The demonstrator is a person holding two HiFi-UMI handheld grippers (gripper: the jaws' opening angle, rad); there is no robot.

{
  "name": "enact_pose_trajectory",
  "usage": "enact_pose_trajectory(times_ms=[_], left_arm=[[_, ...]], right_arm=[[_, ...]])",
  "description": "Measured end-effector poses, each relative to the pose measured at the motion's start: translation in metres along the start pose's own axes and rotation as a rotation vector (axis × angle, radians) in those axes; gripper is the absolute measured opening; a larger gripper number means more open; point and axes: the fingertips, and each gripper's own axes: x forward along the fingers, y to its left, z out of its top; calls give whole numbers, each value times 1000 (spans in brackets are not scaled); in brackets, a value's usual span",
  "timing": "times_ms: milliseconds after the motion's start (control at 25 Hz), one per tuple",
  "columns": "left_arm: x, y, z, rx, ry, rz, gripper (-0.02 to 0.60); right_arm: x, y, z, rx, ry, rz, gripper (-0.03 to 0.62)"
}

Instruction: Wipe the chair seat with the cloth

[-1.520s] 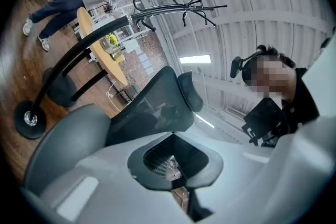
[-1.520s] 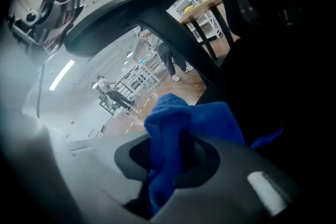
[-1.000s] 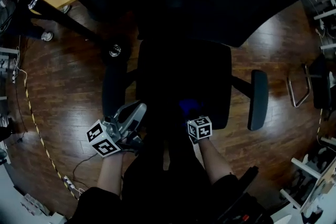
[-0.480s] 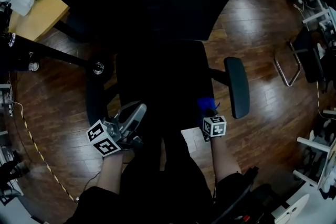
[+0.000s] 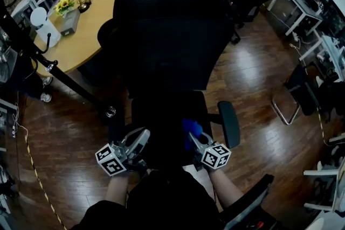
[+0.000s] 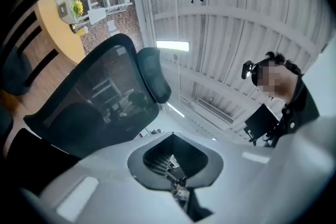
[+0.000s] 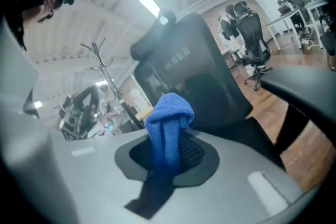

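Blue cloth [image 7: 167,128] clamped between right gripper [image 5: 194,138] jaws, protruding at 12 o'clock, over chair seat [image 5: 164,116] 4 o'clock edge, left gripper [image 5: 141,134] jaws together, empty.

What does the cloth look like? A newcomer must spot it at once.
Start at the big black office chair in the middle of the head view. At the front right of its seat, the right tongs pinch a cloth: the only bright blue thing among black and grey.
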Motion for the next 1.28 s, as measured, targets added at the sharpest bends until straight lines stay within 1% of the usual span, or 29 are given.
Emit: enact_pose_trajectory(times_ms=[120,200,320,400,480,560,720,920,1280], left_arm=[[7,-29,11,31,2,-39,0],[12,-44,21,66,9,-64,0],[16,-64,40,107,-28,-103,0],[13,-76,50,132,-44,-123,0],[7,-83,54,156,-38,-125,0],[2,-84,55,168,-35,-112,0],[-1,-80,54,157,-62,-95,0],[8,-86,49,159,-43,-113,0],[15,-83,41,142,-27,-106,0]], right_arm=[[-17,66,70,11,-143,129,61],[-29,101,106,-13,-214,206,61],[-46,134,153,-60,-299,281,61],[-55,151,171,-72,-344,315,61],[-62,162,176,-87,-368,323,61],[-63,166,174,-100,-368,321,60],[-61,168,169,-92,-357,336,60],[-60,171,165,-82,-353,350,60],[-67,162,164,-66,-352,333,60]])
